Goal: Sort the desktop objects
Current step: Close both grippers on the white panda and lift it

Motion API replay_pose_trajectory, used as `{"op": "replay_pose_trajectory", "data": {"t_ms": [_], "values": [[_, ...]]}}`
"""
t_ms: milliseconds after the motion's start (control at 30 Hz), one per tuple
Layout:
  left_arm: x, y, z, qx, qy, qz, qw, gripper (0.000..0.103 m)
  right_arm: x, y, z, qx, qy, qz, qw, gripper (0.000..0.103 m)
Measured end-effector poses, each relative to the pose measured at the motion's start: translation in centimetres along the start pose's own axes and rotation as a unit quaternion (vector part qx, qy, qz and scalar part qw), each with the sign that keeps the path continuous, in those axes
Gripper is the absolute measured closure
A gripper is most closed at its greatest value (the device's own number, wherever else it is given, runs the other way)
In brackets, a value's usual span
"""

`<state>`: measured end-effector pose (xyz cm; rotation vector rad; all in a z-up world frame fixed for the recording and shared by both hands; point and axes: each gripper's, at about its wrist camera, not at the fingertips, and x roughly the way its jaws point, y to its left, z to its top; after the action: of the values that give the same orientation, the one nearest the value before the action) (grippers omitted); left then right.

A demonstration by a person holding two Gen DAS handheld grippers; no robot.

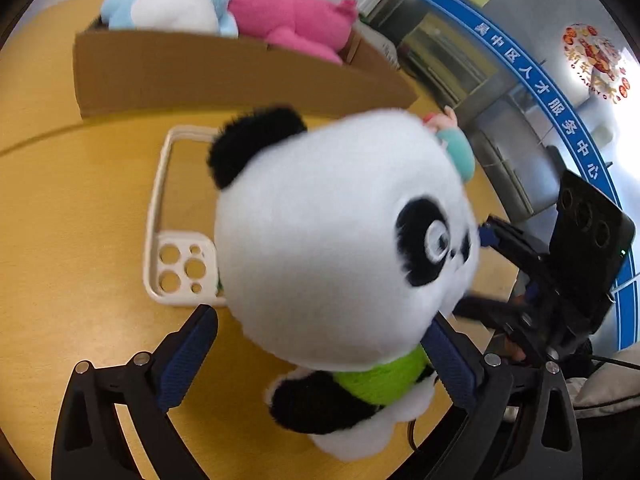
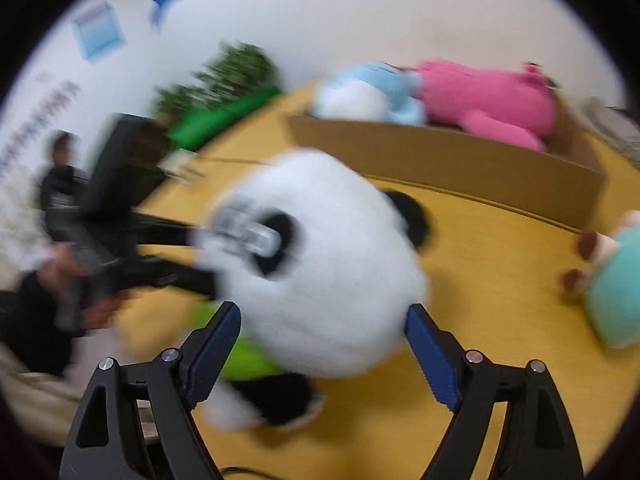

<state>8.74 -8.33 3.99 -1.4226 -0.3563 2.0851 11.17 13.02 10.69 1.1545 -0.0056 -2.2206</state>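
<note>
Both grippers, left gripper (image 1: 320, 344) and right gripper (image 2: 324, 344), stand spread around the panda plush (image 1: 340, 232), apparently unclamped, so its round head may slip sideways onto the desk (image 1: 80, 220).

blue wall band (image 1: 536, 92) | white text: 吴中区人才服务中心

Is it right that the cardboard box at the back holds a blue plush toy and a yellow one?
Not quite. The cardboard box at the back does hold a blue plush toy, but the one beside it is a pink plush toy, not yellow. Both wrist views show it.
</note>
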Motion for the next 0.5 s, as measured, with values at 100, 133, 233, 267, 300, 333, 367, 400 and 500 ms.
{"op": "replay_pose_trajectory", "data": {"t_ms": [100, 133, 233, 267, 300, 333, 367, 400, 500], "values": [[-0.4, 0.2, -0.6, -0.001, -0.008, -0.005, 1.0, 0.005, -0.8, -2.7, 0.0, 0.044, 0.002, -0.007, 0.999, 0.02], [-0.8, 0.4, -0.7, -0.002, -0.016, -0.004, 0.9999, 0.005, -1.2, -3.5, 0.0, 0.055, 0.001, -0.014, 0.998, 0.019], [-1.8, 0.9, -0.2, -0.026, -0.044, -0.025, 0.9984, 0.005, -1.6, -5.7, 0.5, 0.107, 0.004, 0.092, 0.99, 0.019], [-2.1, 1.1, 0.0, -0.034, -0.053, -0.031, 0.9975, 0.004, -1.3, -6.2, 0.8, 0.114, 0.003, 0.122, 0.986, 0.019], [-1.9, 1.0, 0.3, -0.038, -0.053, -0.036, 0.9972, 0.004, -0.7, -6.6, 1.4, 0.111, 0.007, 0.143, 0.983, 0.019], [-1.7, 1.0, 0.6, -0.042, -0.053, -0.041, 0.9969, 0.004, 0.0, -6.9, 1.9, 0.104, 0.015, 0.147, 0.983, 0.019], [-1.5, 0.9, 0.8, -0.046, -0.053, -0.045, 0.9965, 0.004, 0.7, -7.3, 2.4, 0.099, 0.023, 0.15, 0.983, 0.019], [-1.2, 0.7, 0.9, -0.049, -0.051, -0.052, 0.9962, 0.004, 1.5, -7.7, 2.8, 0.102, 0.031, 0.162, 0.981, 0.019], [-0.7, 0.5, 0.8, -0.059, -0.048, -0.066, 0.9949, 0.004, 3.9, -8.7, 3.9, 0.119, 0.05, 0.207, 0.97, 0.017]]}}
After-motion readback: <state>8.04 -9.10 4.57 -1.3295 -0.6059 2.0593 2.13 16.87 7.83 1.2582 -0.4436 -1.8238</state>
